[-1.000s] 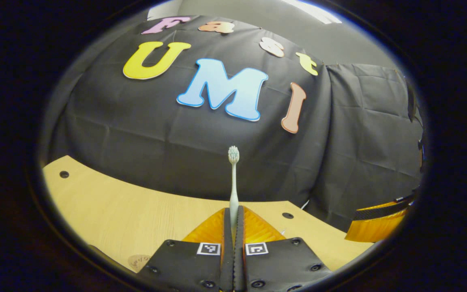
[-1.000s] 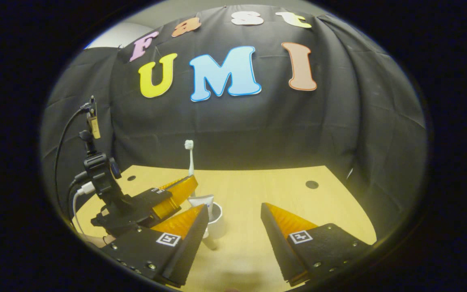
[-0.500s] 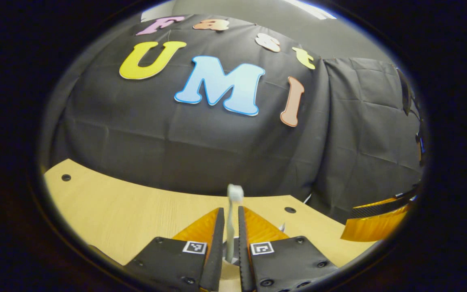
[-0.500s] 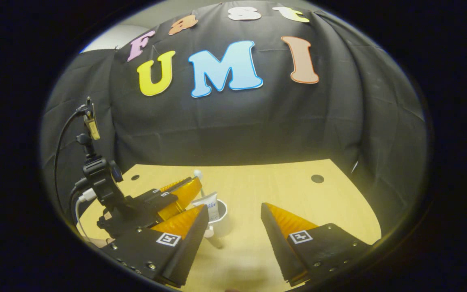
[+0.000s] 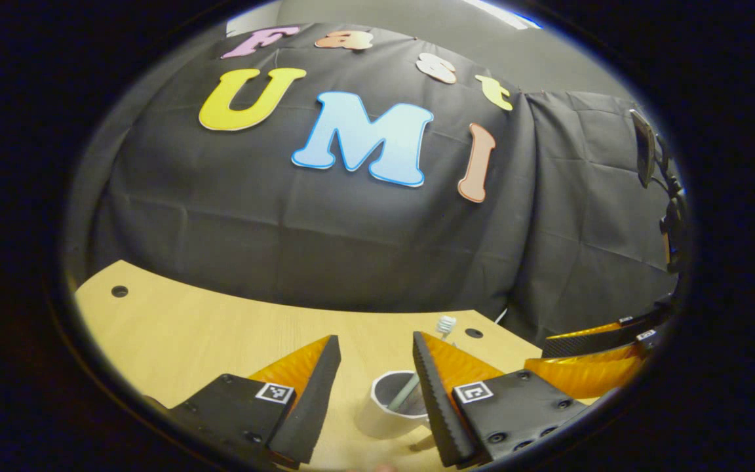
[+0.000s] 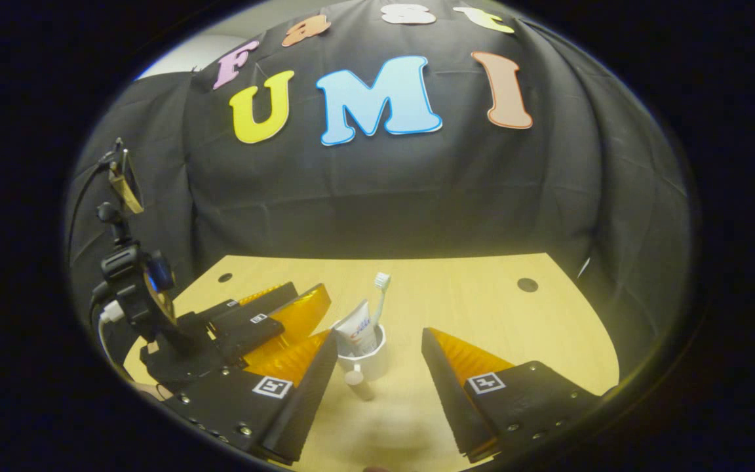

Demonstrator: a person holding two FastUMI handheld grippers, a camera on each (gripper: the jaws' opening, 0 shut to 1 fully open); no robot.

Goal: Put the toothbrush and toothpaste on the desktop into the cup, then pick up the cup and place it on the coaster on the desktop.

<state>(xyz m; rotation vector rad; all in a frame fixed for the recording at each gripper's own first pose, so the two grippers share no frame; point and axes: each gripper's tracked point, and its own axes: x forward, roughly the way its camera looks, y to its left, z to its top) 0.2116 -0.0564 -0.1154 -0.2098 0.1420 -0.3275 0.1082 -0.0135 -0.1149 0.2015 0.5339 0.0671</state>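
Desktop (image 6: pixel 469 288): the pale wood surface you work over, with round holes near its far edge, set against the black cloth wall.

Left gripper (image 5: pixel 369 367): your left hand's tool. Its fingers stand well apart with nothing between the pads; the cup sits just beyond and below the gap, close to the right-hand finger. In the right gripper view you see this same gripper (image 6: pixel 286 308) just left of the cup, fingers parted, its camera mount and cables rising behind it.

Right gripper (image 6: pixel 377 357): your right hand's tool. Fingers spread wide and empty, with the cup in line between them, a little past the tips. Its fingers also show at the right edge of the left gripper view (image 5: pixel 587 354).

Cup (image 6: pixel 367 359): white, upright on the desktop, its handle turned toward your right gripper. Also seen from above (image 5: pixel 387 410) in the left gripper view.

Toothpaste (image 6: pixel 356 331): white tube standing in the cup, leaning left.

Toothbrush (image 6: pixel 379 298): pale handle standing in the cup beside the toothpaste, bristle head uppermost.
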